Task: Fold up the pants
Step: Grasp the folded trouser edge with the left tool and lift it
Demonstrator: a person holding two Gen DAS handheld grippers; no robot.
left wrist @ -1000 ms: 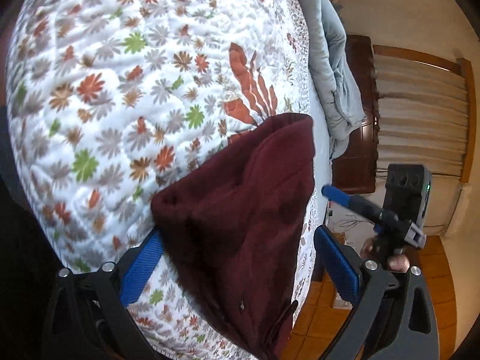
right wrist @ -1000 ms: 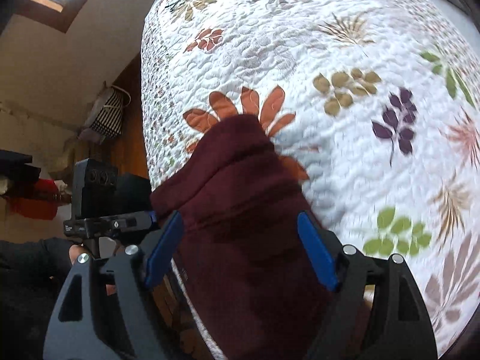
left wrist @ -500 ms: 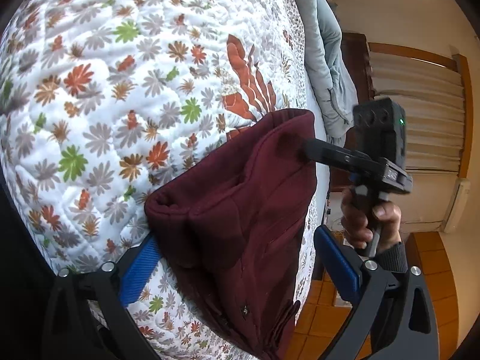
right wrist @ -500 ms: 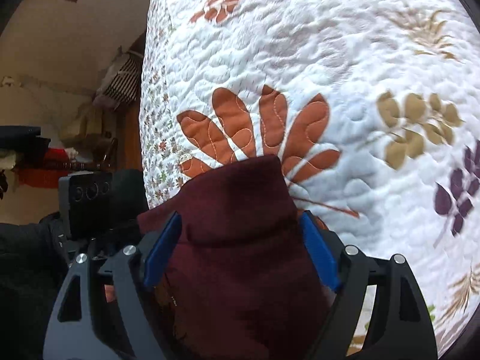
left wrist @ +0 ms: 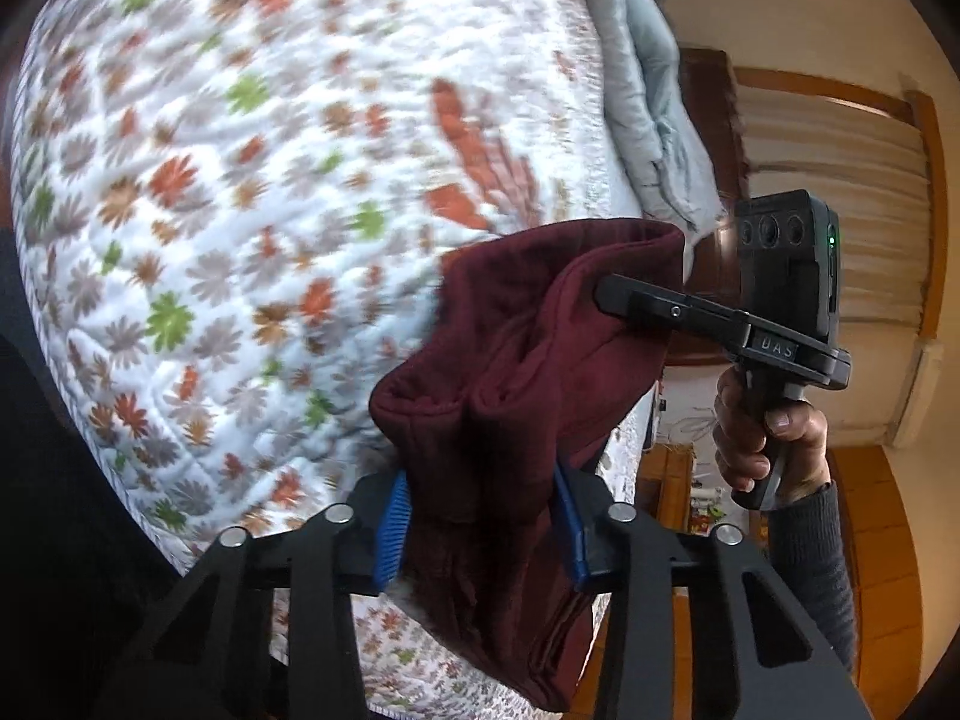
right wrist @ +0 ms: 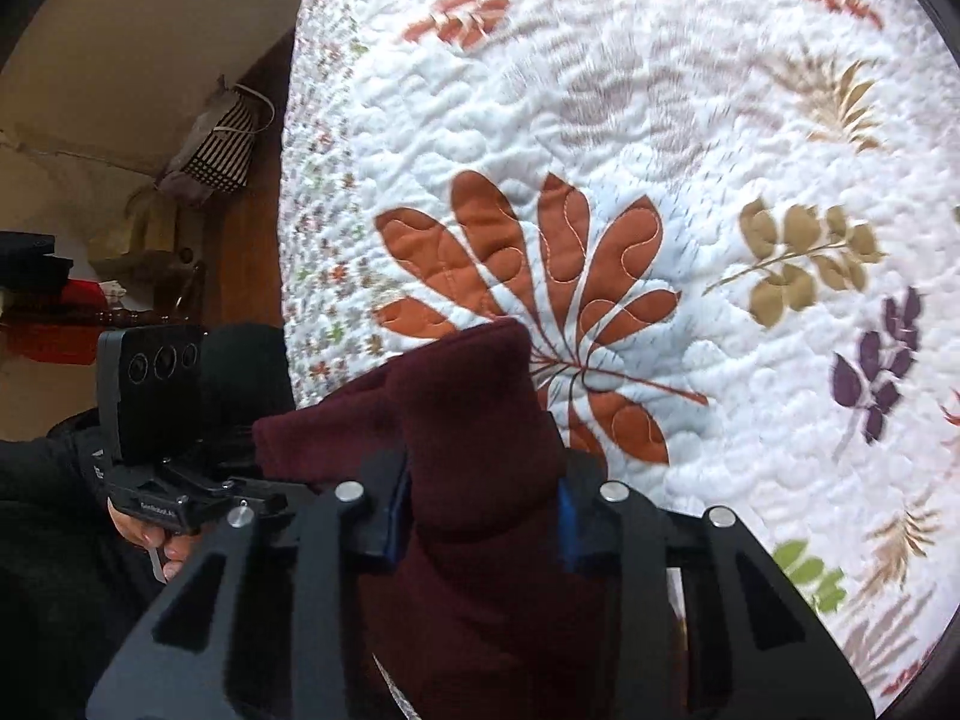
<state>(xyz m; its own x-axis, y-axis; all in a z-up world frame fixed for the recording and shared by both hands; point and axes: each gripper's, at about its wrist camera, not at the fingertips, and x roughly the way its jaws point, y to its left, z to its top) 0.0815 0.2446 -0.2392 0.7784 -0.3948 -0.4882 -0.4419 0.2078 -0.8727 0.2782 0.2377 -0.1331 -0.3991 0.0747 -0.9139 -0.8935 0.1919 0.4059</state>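
The maroon pants [left wrist: 516, 372] are bunched and lifted off the floral quilt [left wrist: 240, 150]. My left gripper [left wrist: 480, 516] is shut on one thick bundle of the cloth, which hangs down past its blue pads [left wrist: 390, 522]. My right gripper [right wrist: 480, 510] is shut on the other end of the pants [right wrist: 474, 420]. In the left wrist view the right gripper [left wrist: 636, 300] pokes into the cloth from the right. In the right wrist view the left gripper's camera block [right wrist: 156, 390] sits at the left.
The quilt [right wrist: 660, 180] covers the bed. A grey-blue blanket [left wrist: 648, 120] lies along the far edge. Wooden furniture [left wrist: 708, 138] and orange floor [left wrist: 876, 540] lie beyond the bed. A striped bag [right wrist: 222, 150] hangs by the wall.
Both grippers closed on the pants, which were lying between open jaws before. The cloth has been gathered and lifted, and the right gripper has come in close to the left one.
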